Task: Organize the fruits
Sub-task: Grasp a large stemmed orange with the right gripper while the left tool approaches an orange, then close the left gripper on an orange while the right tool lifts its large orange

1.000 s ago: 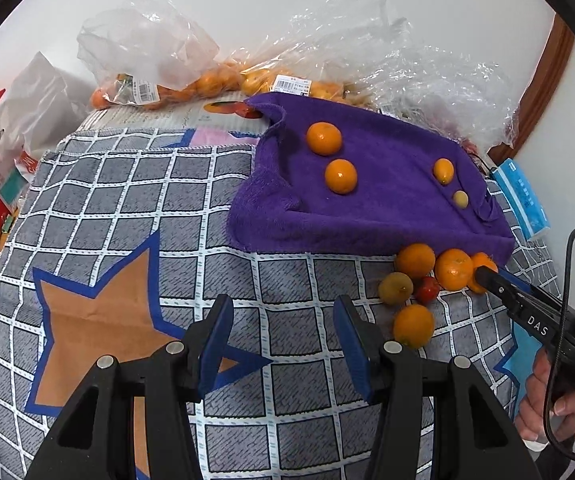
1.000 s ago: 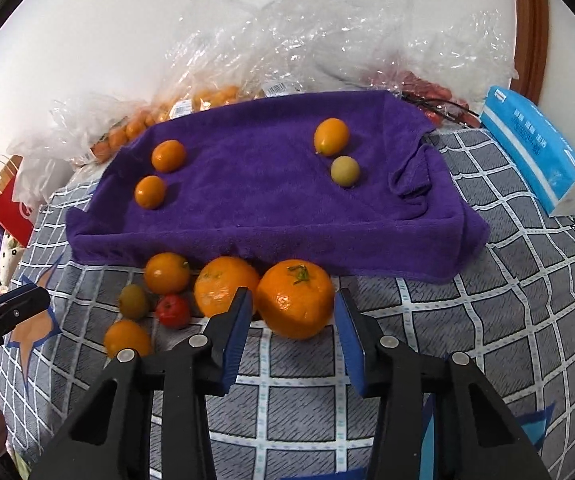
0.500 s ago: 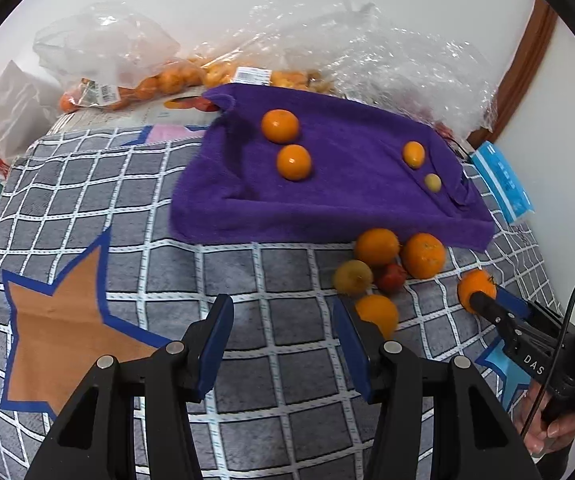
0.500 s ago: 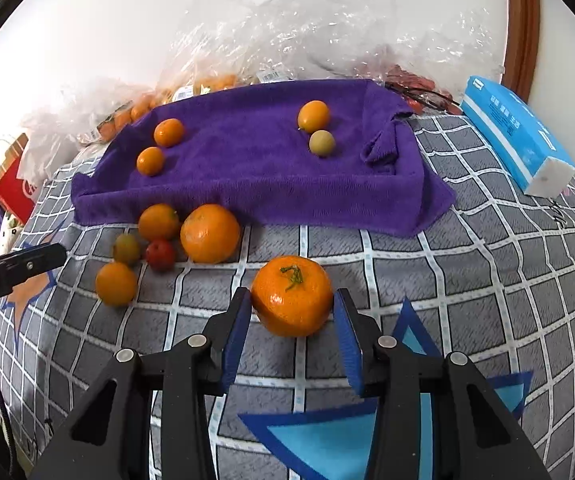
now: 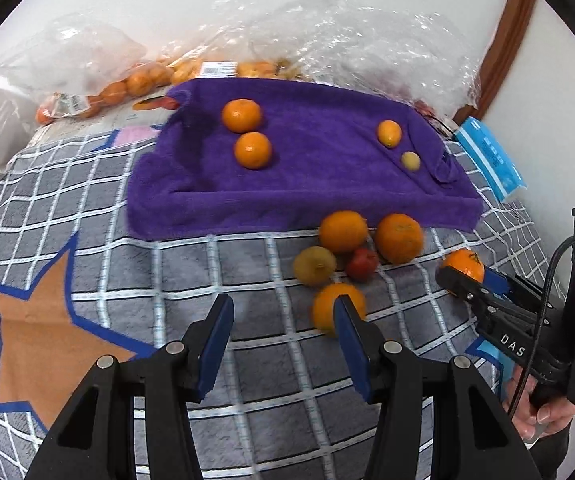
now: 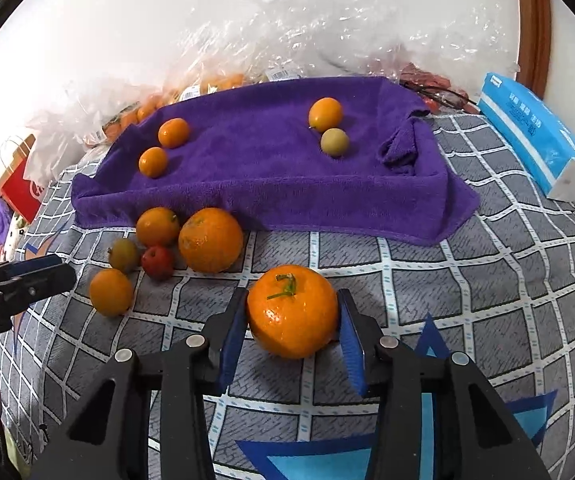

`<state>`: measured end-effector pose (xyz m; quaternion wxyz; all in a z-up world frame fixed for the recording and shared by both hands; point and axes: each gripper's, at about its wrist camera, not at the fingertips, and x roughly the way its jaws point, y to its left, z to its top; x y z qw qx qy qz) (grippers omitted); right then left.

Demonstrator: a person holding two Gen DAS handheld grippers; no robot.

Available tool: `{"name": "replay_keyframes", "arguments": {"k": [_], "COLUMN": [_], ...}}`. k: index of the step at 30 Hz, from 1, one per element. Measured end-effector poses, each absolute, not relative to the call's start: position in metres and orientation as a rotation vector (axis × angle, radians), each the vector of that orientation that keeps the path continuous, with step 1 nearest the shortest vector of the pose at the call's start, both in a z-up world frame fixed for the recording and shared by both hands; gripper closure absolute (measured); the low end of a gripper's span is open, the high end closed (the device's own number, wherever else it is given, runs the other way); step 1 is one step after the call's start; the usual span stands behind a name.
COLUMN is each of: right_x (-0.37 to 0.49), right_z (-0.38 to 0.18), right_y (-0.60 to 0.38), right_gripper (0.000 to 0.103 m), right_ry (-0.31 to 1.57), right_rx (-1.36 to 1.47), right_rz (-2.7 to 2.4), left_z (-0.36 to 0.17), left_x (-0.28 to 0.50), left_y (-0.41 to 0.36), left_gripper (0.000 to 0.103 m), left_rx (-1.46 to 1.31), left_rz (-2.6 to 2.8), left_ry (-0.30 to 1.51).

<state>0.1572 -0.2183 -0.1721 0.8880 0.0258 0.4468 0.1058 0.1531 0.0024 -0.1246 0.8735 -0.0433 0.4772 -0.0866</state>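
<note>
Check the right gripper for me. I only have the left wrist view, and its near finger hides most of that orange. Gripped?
Observer: Yes. The right wrist view shows the right gripper with both pads against the sides of the stemmed orange.
Operator: And the small orange behind my left gripper's finger, any contact?
Observer: No. Seen from the right wrist, the left gripper has its tip short of that small orange, with a strip of checked blanket showing between them.
</note>
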Motion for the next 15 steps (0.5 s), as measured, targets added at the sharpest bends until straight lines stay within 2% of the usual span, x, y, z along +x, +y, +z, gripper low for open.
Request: {"name": "replay_keyframes", "arguments": {"k": [11,12,14,15], "right_x": [0.128,0.125,0.121,0.119], "right_z": [-0.162,-0.161,-0.16,-0.159], "right_y": [-0.257,-0.26,-0.264,-0.265], "right_gripper": [0.06,0.06,0.06,0.06], "right_ry": [0.921,0.923,0.923,0.923], "right_rx": [0.061,0.065,0.067,0.066], "right_rz": [0.14,0.132,0.123,0.117], "left_z": [-0.143,-0.145,-0.15,-0.151], "left_x": [0.159,0.159,0.16,0.159], "left_y": [-0.033,-0.035,-0.039,-0.041], "left_gripper": [0.053,0.055,0.069,0.07], "left_rx": [-0.085,-0.087,-0.081,-0.07], "left_rz": [-0.224,-0.222,-0.219,-0.217], "left_ry": [1.028,1.033,1.049,1.051]}}
